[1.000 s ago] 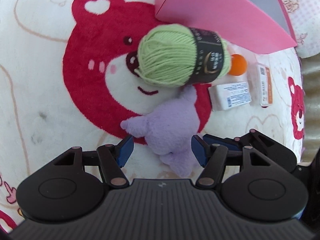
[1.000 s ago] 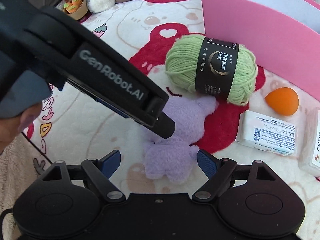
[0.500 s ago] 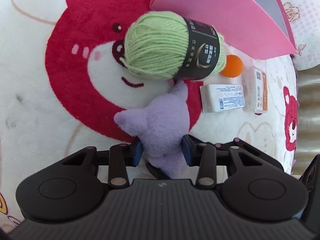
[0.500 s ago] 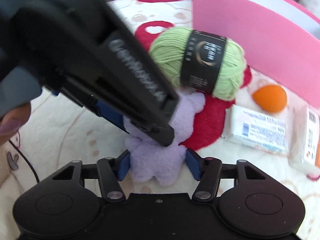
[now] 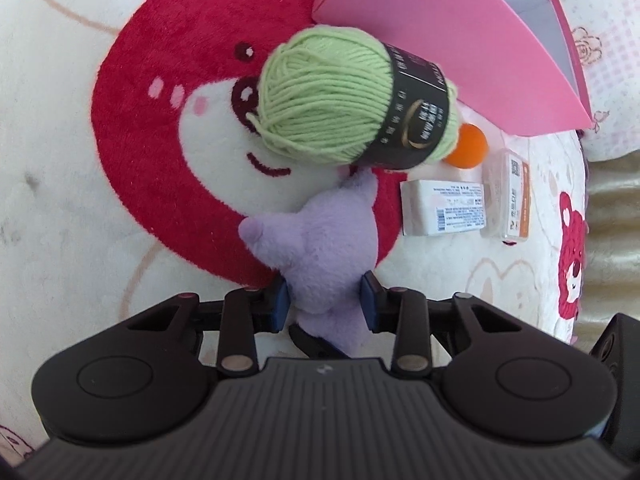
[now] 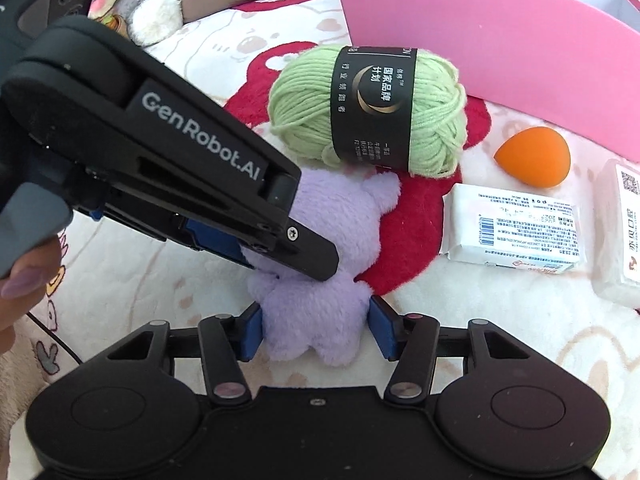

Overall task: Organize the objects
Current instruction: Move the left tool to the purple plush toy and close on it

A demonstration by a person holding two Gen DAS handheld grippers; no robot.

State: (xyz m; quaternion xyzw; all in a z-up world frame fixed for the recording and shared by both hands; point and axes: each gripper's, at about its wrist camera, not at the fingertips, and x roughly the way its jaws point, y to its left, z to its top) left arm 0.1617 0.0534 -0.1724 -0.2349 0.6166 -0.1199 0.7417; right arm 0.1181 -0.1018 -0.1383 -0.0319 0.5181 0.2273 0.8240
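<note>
While both grippers bear on the same item, the step in hand is judged to be the pick-up of the purple plush toy (image 6: 320,248), one of the loose objects to be organized.

Left gripper (image 5: 325,306): its jaws are closing, with the toy's lower body between them; the blue pads (image 5: 280,306) press into the fur on both sides, so it is grasping the toy.

Right gripper (image 6: 316,330): its jaws are also closing, on the toy's bottom end; the pads (image 6: 251,333) touch the fur on either flank, and the grip looks lighter than the left one.

Location: the toy lies flat on the bear-print blanket (image 5: 80,240), on the lower rim of the large red bear face, well in from the blanket's edges. Its upper tip touches or nearly touches the green yarn ball (image 6: 368,108). The white packet (image 6: 512,232), the orange sponge (image 6: 532,158) and a clear box (image 6: 620,236) lie towards the blanket's right edge.

Orientation: the toy's long axis runs from the grippers up towards the yarn and the pink box (image 6: 500,40) at the blanket's far edge. Its two pointed ears, or limbs, point away from the grippers. Which face is uppermost cannot be told.

Next move, as a judgement: finish closing, lift straight up clear of the yarn, then carry towards the pink box. Two grips on one soft body call for matched motion, or the toy stretches or slips.
</note>
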